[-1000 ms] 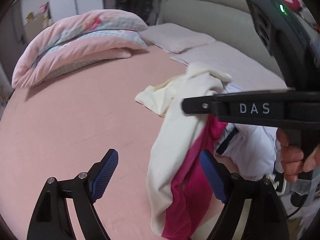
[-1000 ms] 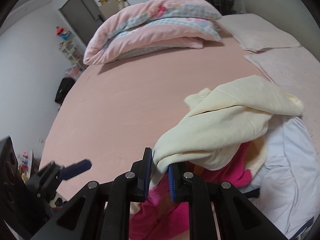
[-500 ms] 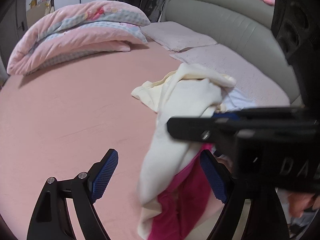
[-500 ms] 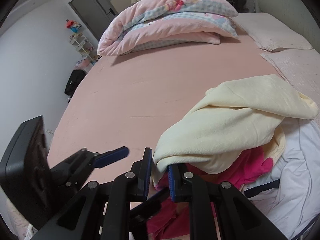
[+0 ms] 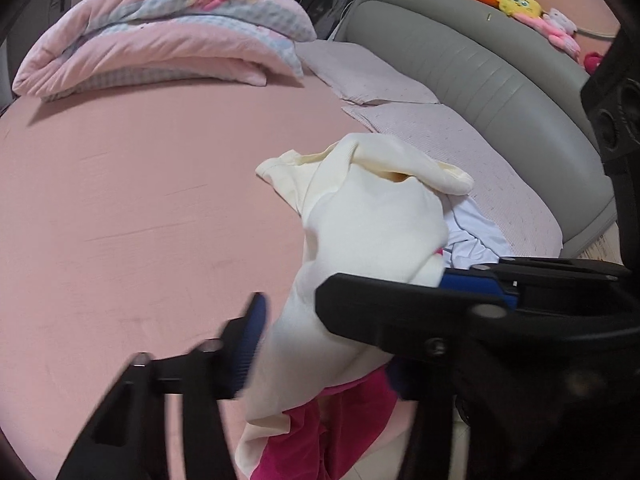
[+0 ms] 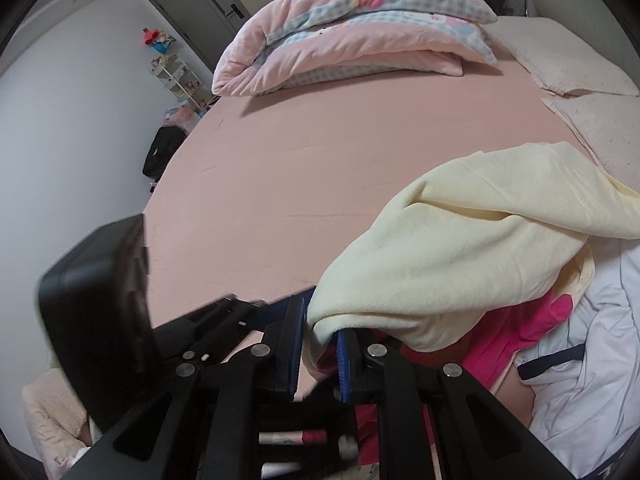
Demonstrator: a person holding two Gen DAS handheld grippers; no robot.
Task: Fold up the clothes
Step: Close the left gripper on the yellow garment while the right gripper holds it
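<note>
A cream garment [image 5: 372,232] hangs lifted off a heap on the pink bed [image 5: 120,208]. My right gripper [image 6: 318,350] is shut on an edge of the cream garment [image 6: 460,248]. A magenta garment [image 5: 320,432] hangs under it, and a white garment [image 6: 592,368] lies beneath. My left gripper [image 5: 324,344] has its jaws around the hanging cream cloth. Its left finger [image 5: 250,340] is blurred and close to the cloth. Its right finger is mostly hidden behind the right gripper's arm [image 5: 460,316]. The left gripper's body shows in the right wrist view [image 6: 100,312].
A folded pink quilt [image 5: 160,36] lies at the far side of the bed. Two pale pillows [image 5: 400,92] rest against a grey padded headboard [image 5: 480,76] with plush toys [image 5: 520,4] on top. A door and shelf [image 6: 180,72] stand beyond the bed.
My left gripper's fingers have moved closer together around the hanging cream cloth. My right gripper still holds the cream garment and has crossed in front of the left wrist view.
</note>
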